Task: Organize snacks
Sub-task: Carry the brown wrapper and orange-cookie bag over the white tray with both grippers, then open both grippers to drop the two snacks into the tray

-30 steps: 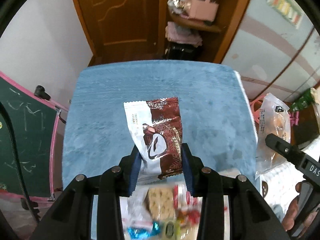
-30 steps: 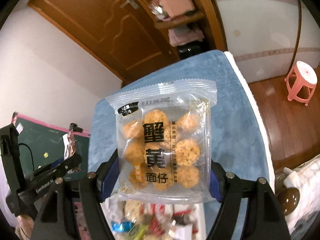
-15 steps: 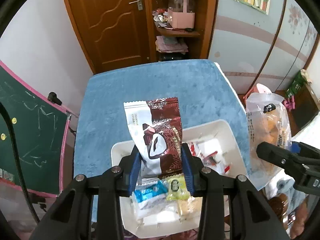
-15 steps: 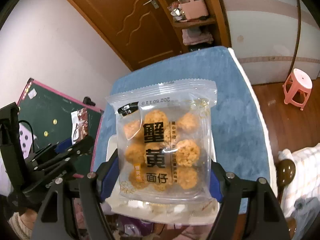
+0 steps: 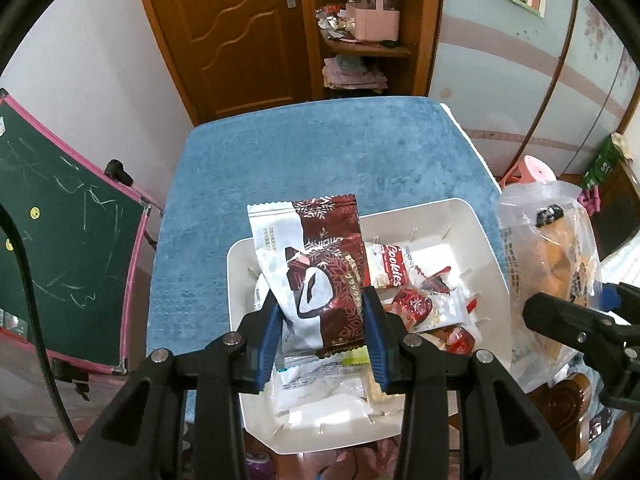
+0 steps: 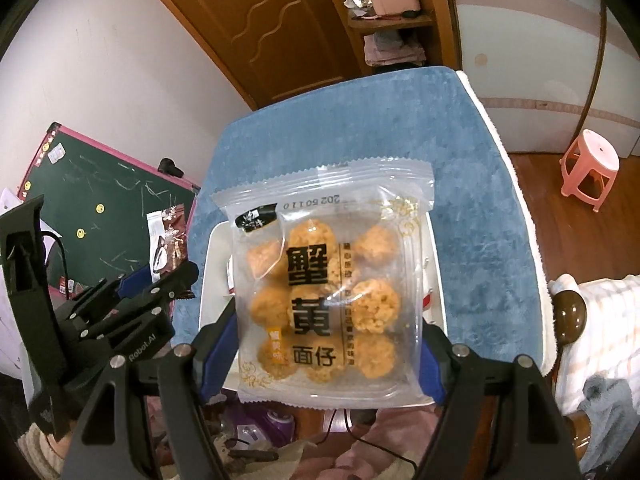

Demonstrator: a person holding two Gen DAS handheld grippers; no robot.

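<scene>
My left gripper (image 5: 322, 326) is shut on a maroon and white snack packet (image 5: 316, 272), held up above a white bin (image 5: 486, 248) that holds several wrapped snacks. My right gripper (image 6: 328, 344) is shut on a clear bag of orange crab-roe noodle balls (image 6: 328, 292), held high over the same bin (image 6: 208, 276). The bag also shows at the right edge of the left wrist view (image 5: 552, 264). The left gripper with its packet (image 6: 166, 248) shows at the left of the right wrist view. The bin stands at the near end of a blue-covered table (image 5: 320, 152).
A green chalkboard with a pink frame (image 5: 60, 248) leans left of the table. A wooden door (image 5: 236, 32) and shelf with a pink basket (image 5: 372, 20) stand behind. A pink stool (image 6: 590, 168) is on the floor to the right.
Both grippers have risen and drawn back with their packets. The white bin, mostly hidden below a second ago, has come into full view under them.
</scene>
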